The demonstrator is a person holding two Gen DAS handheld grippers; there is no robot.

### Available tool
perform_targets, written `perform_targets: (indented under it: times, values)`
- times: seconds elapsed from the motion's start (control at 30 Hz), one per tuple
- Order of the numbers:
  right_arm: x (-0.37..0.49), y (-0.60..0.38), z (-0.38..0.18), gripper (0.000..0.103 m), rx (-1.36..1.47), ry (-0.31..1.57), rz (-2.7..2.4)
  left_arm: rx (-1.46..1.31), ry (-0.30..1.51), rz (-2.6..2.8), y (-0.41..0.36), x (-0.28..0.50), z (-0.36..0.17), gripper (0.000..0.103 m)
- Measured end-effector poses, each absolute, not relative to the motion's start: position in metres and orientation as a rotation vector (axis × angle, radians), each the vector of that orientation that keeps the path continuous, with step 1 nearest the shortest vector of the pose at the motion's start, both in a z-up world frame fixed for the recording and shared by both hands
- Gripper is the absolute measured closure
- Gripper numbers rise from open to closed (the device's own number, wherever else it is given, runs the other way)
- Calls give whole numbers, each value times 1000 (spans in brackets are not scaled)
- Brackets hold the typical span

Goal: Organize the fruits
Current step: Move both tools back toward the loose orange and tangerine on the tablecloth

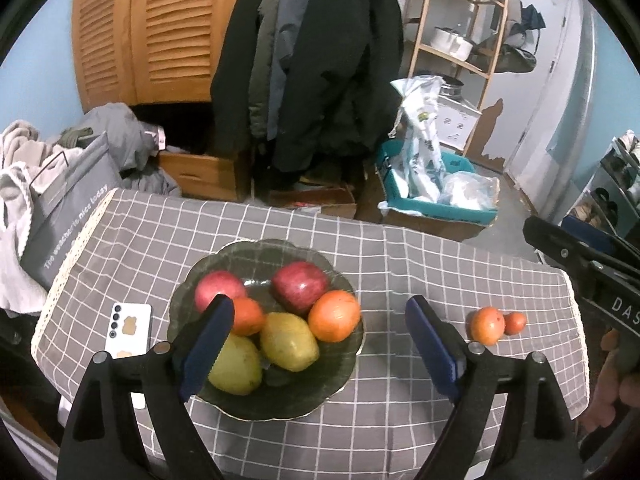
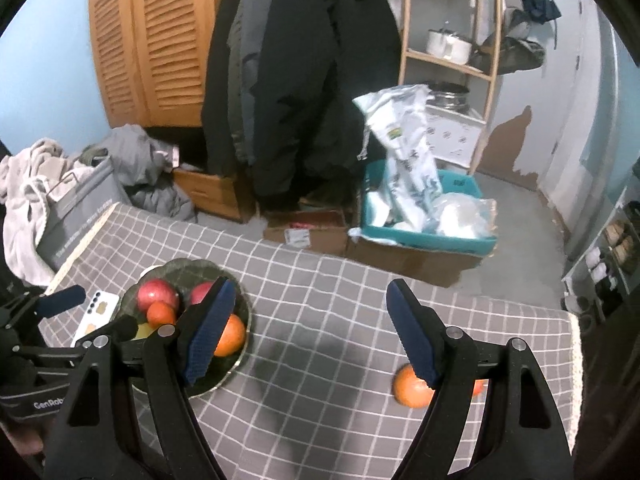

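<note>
your left gripper (image 1: 320, 322) hangs above the glass bowl (image 1: 224, 264), tongs spread wide with nothing between them. your right gripper (image 2: 310, 312) is spread just as wide and empty over the grey checked tablecloth (image 2: 320, 280). the bowl holds two red apples (image 1: 300, 282), two yellow fruits (image 1: 289, 340), a big orange (image 1: 334, 315) and a small one. to the right, two loose oranges (image 1: 485, 325) touch each other on the cloth. a white phone (image 1: 130, 330) lies left of the bowl.

Bare checked tablecloth (image 1: 404, 264) lies open between the fruit-filled bowl (image 1: 340, 380) and two small oranges (image 1: 485, 325) near its edge.
</note>
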State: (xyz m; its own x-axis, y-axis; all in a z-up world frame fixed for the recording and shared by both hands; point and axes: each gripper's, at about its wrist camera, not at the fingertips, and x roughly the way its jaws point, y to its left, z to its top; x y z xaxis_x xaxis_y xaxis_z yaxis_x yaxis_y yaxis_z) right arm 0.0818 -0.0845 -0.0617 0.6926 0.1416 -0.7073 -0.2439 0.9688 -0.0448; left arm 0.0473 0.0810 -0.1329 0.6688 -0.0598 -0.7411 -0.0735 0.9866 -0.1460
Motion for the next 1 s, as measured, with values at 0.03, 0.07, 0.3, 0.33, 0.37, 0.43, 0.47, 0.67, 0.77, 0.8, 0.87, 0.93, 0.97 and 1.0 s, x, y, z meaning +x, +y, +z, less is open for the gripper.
perform_targets:
  times: [0.03,0.07,0.3,0.33,0.37,0.43,0.47,0.67,0.77,0.8,0.87,0.93,0.97,1.0]
  values:
    - [80,-89,-59,24,-136,771,209,-167,835,4,78,47,-131,14]
    - [78,-93,-57,24,-133,767,205,-165,832,3,76,47,-128,14]
    - [66,-116,-47,24,-138,744,161,-150,807,-29,52,48,-116,8]
    - [64,-120,-45,24,-140,741,152,-143,801,-32,48,48,-114,7]
    - [62,-125,-44,24,-143,738,141,-136,796,-36,43,47,-113,6]
    - [58,-134,-42,24,-144,733,124,-123,795,-48,35,47,-112,6]
    - [57,-139,-41,24,-143,732,115,-118,796,-54,30,48,-111,6]
    - [48,-169,-37,24,-127,720,63,-91,793,-91,5,49,-105,6]
    - [43,-183,-34,24,-125,712,37,-75,790,-102,-7,49,-104,6]
    - [41,-188,-33,24,-123,711,31,-72,790,-106,-11,49,-103,4]
    - [37,-197,-32,24,-115,707,16,-64,786,-116,-18,50,-101,3]
    - [35,-205,-31,24,-109,705,5,-54,783,-124,-26,50,-100,3]
    - [34,-210,-31,24,-105,703,-5,-48,783,-129,-30,50,-99,3]
    - [33,-215,-31,23,-102,703,-14,-44,783,-131,-33,51,-99,3]
